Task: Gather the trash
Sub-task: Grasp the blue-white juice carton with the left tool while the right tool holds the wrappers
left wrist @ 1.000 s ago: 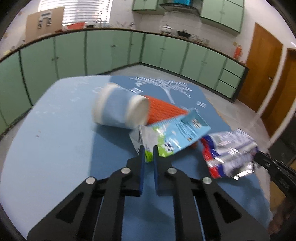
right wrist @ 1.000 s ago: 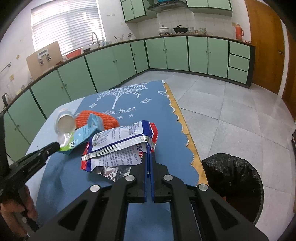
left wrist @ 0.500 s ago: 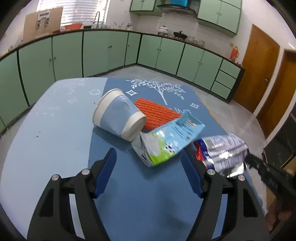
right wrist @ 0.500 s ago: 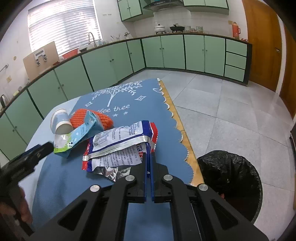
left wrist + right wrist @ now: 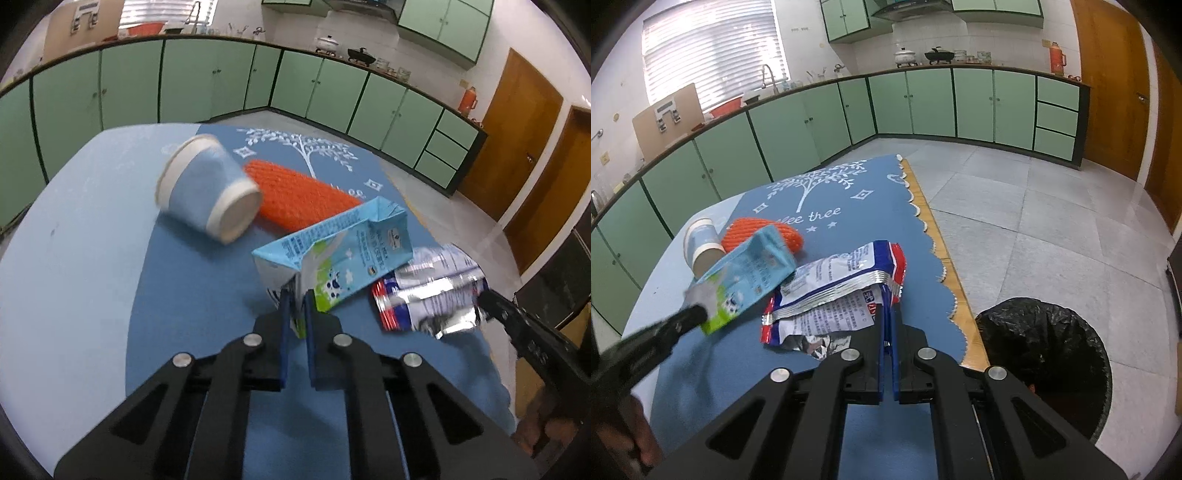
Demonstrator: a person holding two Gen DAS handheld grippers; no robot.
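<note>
My left gripper (image 5: 297,295) is shut on the near end of a light-blue milk carton (image 5: 343,243) and holds it tilted above the blue table mat; the carton also shows in the right wrist view (image 5: 746,273). My right gripper (image 5: 888,295) is shut on the edge of a silver, red and blue snack wrapper (image 5: 838,284), which also shows at the right of the left wrist view (image 5: 432,291). A blue paper cup (image 5: 207,192) lies on its side behind the carton. An orange foam net (image 5: 299,195) lies beside the cup.
A bin with a black bag (image 5: 1049,365) stands on the floor just past the table's right edge. The blue mat (image 5: 831,206) has a scalloped edge on that side. Green cabinets (image 5: 923,103) line the walls.
My left gripper opened half a second ago, then closed again on the carton's near end and the carton has lifted. My right gripper has kept hold of the wrapper and barely moved.
</note>
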